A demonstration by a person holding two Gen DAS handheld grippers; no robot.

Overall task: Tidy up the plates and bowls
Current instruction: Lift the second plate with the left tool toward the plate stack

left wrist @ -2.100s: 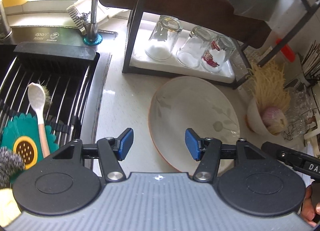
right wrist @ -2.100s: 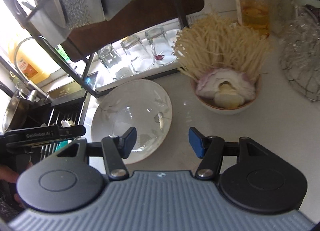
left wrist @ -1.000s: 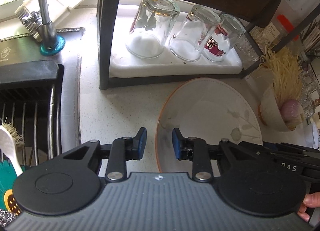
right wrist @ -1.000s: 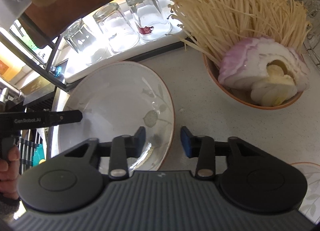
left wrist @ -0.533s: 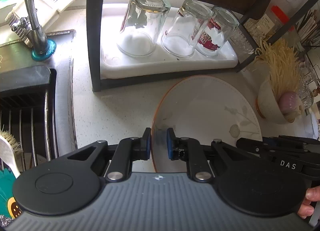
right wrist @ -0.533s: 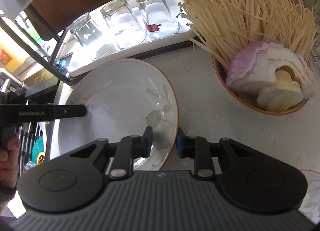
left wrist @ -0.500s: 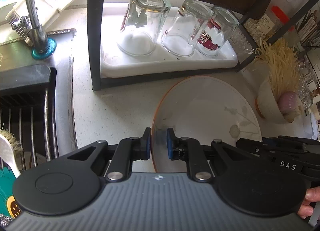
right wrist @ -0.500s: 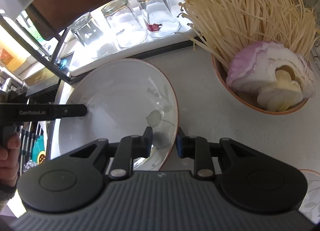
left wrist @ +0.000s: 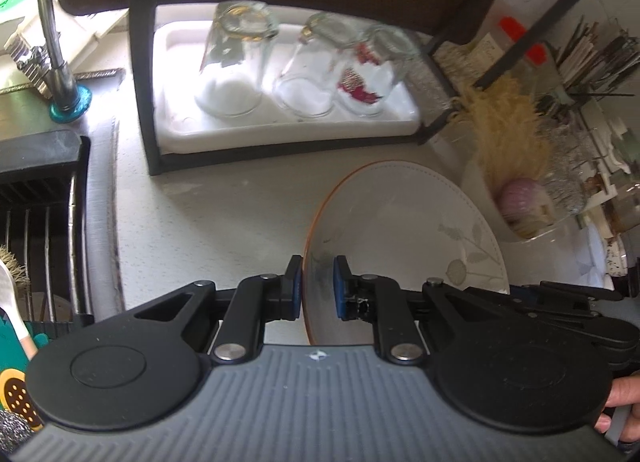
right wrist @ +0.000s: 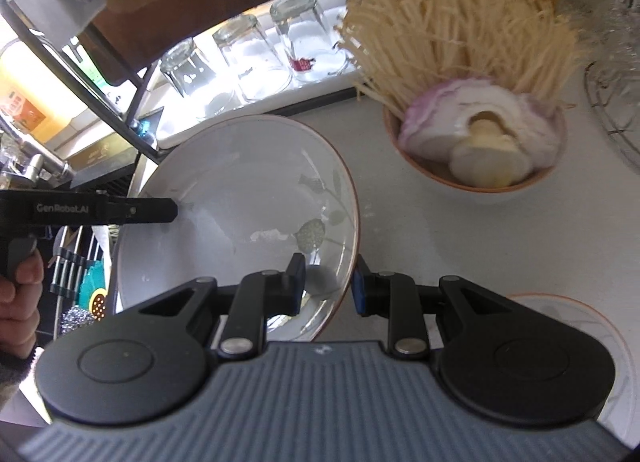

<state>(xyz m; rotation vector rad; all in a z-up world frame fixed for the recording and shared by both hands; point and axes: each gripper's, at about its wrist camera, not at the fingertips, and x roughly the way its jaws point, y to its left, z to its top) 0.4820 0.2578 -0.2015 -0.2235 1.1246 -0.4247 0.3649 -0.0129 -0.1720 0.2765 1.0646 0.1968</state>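
Note:
A large white plate (left wrist: pixel 404 230) with a leaf print and an orange rim is held between both grippers above the counter. My left gripper (left wrist: pixel 316 288) is shut on its left rim. My right gripper (right wrist: pixel 329 282) is shut on the opposite rim, with the plate (right wrist: pixel 240 202) spread out in front of it. The left gripper's body (right wrist: pixel 100 209) shows across the plate in the right wrist view. A second plate (right wrist: pixel 592 342) lies at the lower right of the right wrist view, partly hidden by the gripper.
A bowl (right wrist: pixel 480 166) of enoki mushrooms and cut onion stands right of the plate. A black rack (left wrist: pixel 140 102) holds a white tray (left wrist: pixel 288 134) with three upturned glasses. The sink (left wrist: pixel 36 202) with a faucet (left wrist: pixel 52 42) lies to the left. A wire basket (right wrist: pixel 612 110) sits far right.
Both grippers closed onto the plate's opposite rims. The plate has since risen and tilted, and both views have shifted slightly with motion blur.

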